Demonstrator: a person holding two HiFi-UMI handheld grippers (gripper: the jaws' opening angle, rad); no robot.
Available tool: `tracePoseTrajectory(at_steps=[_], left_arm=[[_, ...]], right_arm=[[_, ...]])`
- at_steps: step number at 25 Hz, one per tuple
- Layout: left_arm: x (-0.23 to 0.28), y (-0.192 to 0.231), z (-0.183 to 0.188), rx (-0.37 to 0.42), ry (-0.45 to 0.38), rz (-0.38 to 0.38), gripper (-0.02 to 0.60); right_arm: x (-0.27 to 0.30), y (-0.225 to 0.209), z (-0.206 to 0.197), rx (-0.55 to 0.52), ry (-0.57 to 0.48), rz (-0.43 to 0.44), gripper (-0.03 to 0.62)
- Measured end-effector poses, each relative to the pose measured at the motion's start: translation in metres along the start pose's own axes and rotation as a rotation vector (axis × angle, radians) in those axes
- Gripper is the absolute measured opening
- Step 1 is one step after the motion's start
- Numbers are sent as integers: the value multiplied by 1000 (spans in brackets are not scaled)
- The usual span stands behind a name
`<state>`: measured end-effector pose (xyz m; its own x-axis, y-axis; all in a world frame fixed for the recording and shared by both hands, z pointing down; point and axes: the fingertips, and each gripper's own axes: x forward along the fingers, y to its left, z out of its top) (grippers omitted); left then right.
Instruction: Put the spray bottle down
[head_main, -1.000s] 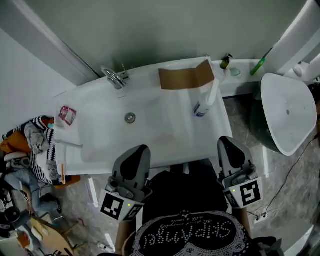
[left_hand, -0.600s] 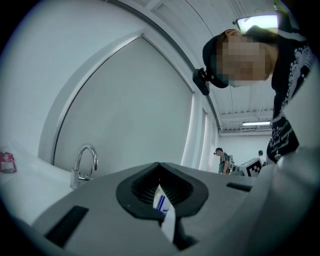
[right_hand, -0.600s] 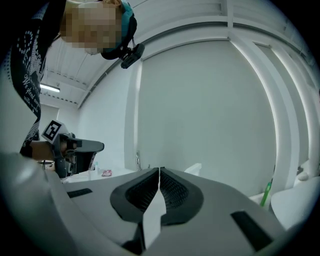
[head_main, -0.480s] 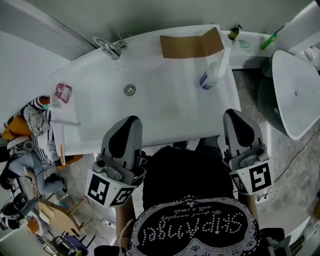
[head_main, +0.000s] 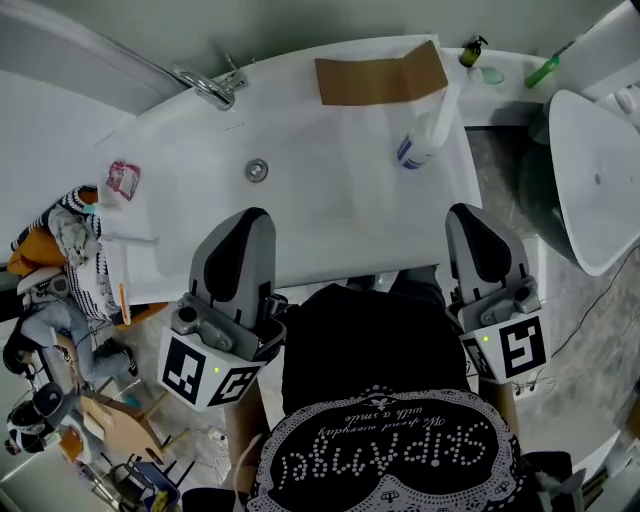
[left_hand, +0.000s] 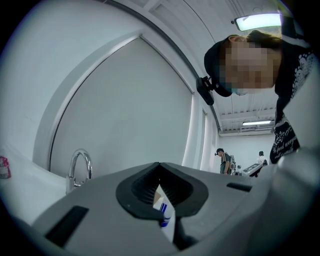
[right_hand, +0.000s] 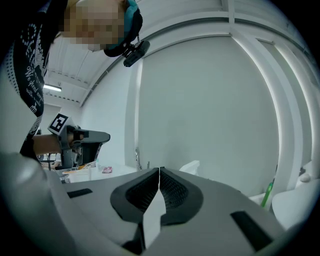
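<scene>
White sink (head_main: 330, 215) under a plain grey wall fills most of the head view, and neither gripper is over it. Left gripper (head_main: 246, 222) sits close to the person's body at the near rim, its jaws together with nothing between them. Right gripper (head_main: 472, 215) is the same on the other side, jaws pressed tight and empty. Both are well apart from the spray bottle (head_main: 420, 140), which rests free on the far right part of the sink, just beside the right edge and near the cardboard (head_main: 380, 75) at the back rim. Whether it stands upright or leans I cannot tell from above. On this showing the putting-down looks done, so the risks lie in what follows. The spray bottle is tall and narrow, and the surface under it may slope toward the drain (head_main: 257, 170). If so, it could slide or topple by itself, the more so if the sink is wet. It sits on the right gripper's side, so a careless forward swing of that gripper could knock it over the edge to the floor. The same swing could push it against the pump bottle (head_main: 472, 50) on the ledge behind. A fall on its trigger might make it spray or leak. With both sets of jaws closed, neither gripper could catch it quickly.
</scene>
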<state>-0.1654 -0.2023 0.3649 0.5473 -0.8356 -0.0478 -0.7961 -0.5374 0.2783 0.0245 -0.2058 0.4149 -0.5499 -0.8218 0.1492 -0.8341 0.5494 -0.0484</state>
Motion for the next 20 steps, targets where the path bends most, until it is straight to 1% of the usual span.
tracePoseTrajectory(at_steps=[13, 20], left_arm=[[-5, 2, 0, -7, 4, -5, 2], [-7, 0, -2, -15, -1, -11, 2]], right_arm=[[-1, 6, -1, -2, 7, -13, 21], [-2, 5, 3, -56, -32, -9, 21]])
